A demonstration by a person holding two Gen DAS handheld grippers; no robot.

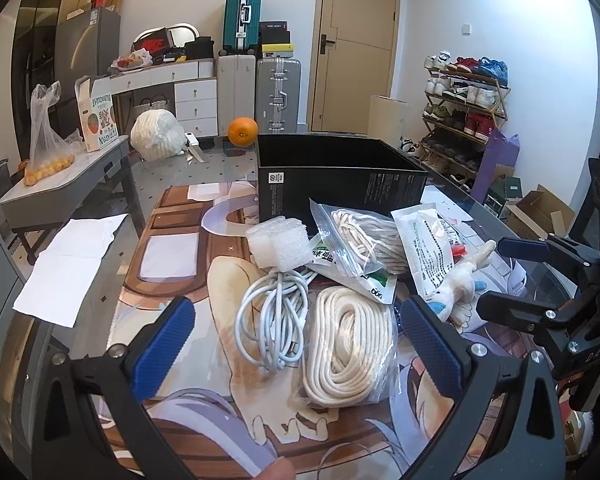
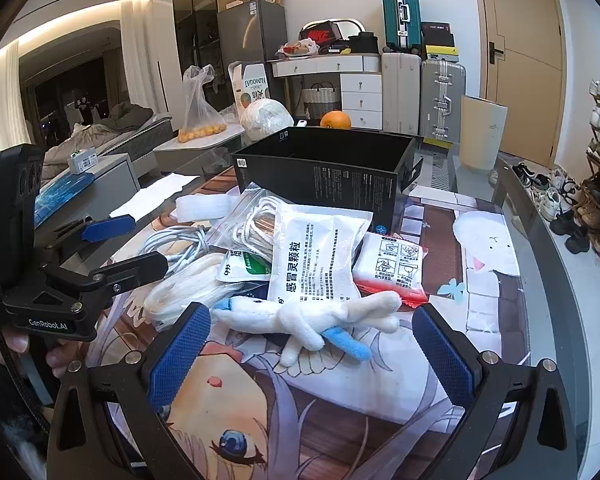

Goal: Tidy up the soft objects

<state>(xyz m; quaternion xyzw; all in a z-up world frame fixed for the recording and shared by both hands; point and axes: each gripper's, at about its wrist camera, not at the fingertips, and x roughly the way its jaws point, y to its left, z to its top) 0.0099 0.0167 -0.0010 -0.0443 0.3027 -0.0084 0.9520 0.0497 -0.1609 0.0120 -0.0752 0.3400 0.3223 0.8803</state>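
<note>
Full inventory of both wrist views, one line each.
Black box: 1, open top, behind the pile.
Plush toy: 1, white and blue, front of pile.
Medicine pouch: 1, white, atop pile.
Zip bag of cord: 1, clear.
Bagged rope coil: 1, cream.
Cable: 1, pale grey, left of rope.
Foam block: 1, white.
Orange: 1, behind box.
Left hand-held gripper: open, over cable and rope.
Right hand-held gripper: open, around plush.

Right gripper (image 2: 310, 356) with jaws spread, its blue pads (image 2: 178, 356) flanking a white plush toy (image 2: 316, 316) lying between them. Beyond the toy: white medicine pouch (image 2: 312, 256), bagged cord (image 2: 256, 224), black box (image 2: 324, 172). Left gripper (image 2: 136, 240) at left, jaws apart.
</note>
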